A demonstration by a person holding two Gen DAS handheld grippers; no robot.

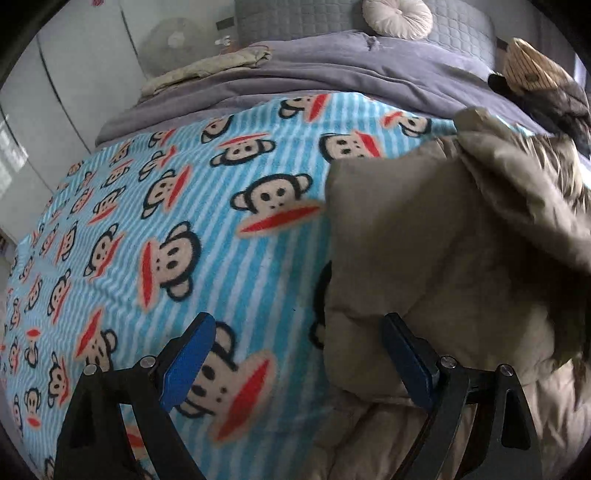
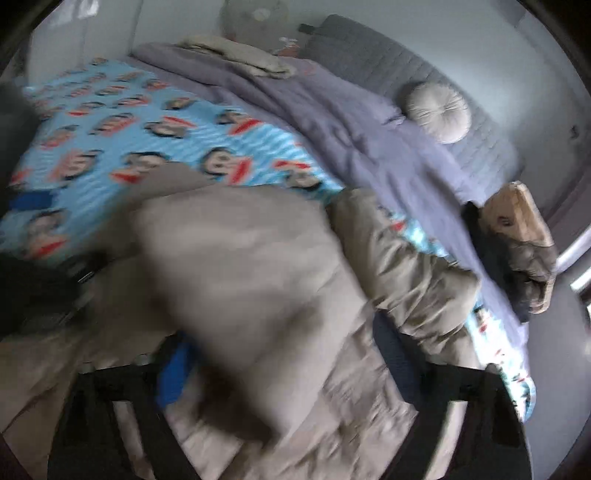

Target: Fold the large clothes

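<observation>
Across the bed's near edge lies the padded jacket, bulky, soft, likely light and slippery; best taken at a hem. Left gripper jaws open, empty; right gripper jaws apart, grip unclear through blur.

A home bedroom is indicated by a bed, a quilted headboard and a round cushion.

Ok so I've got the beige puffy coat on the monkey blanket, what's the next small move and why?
Probably slide the open left gripper sideways onto the beige coat edge beside it and close there. Its jaws stand wide with only the monkey blanket between them, so it holds nothing. The right wrist view is too blurred to show a grip.
</observation>
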